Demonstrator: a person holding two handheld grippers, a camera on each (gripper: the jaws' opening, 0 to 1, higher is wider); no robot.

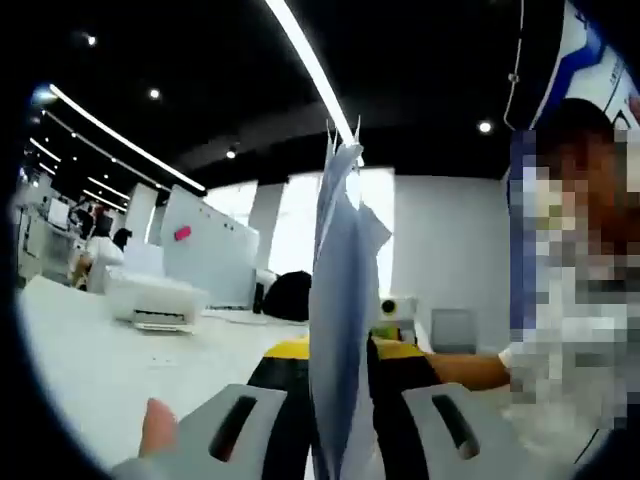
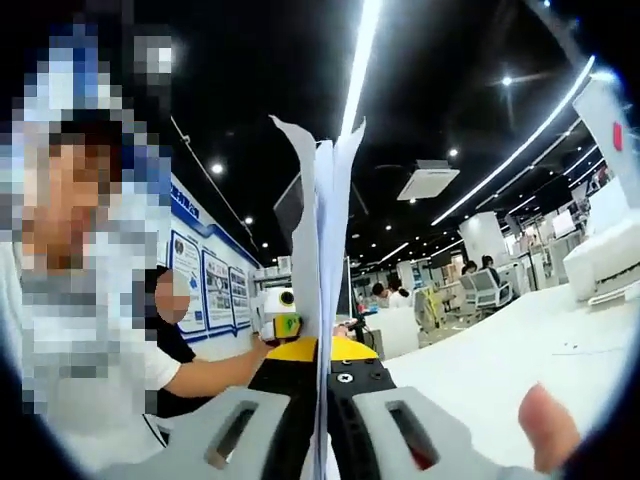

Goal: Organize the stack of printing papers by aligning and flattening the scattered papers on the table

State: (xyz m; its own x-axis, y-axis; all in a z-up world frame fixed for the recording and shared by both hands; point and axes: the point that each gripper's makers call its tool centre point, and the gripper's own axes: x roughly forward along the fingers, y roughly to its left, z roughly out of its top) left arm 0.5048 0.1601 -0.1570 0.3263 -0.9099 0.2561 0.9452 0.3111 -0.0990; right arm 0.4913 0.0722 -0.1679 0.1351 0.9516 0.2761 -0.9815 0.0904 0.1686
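Observation:
A stack of white printing papers (image 1: 335, 250) stands on edge in the left gripper view. It rises from between the jaws of my left gripper (image 1: 340, 352), which is shut on it. The sheets' top corners fan apart slightly. In the right gripper view the same paper stack (image 2: 325, 220) stands edge-on, and my right gripper (image 2: 322, 352) is shut on it. The two grippers face each other across the sheets: the right gripper (image 1: 397, 312) peeks past the paper in the left view, and the left gripper (image 2: 280, 318) in the right view.
A white table (image 1: 90, 370) spreads below, with a white printer (image 1: 155, 300) and a whiteboard (image 1: 210, 245) behind it. The person holding the grippers is close by, arm (image 2: 205, 375) outstretched and thumb (image 2: 545, 425) low. Other people sit at far desks (image 2: 480, 285).

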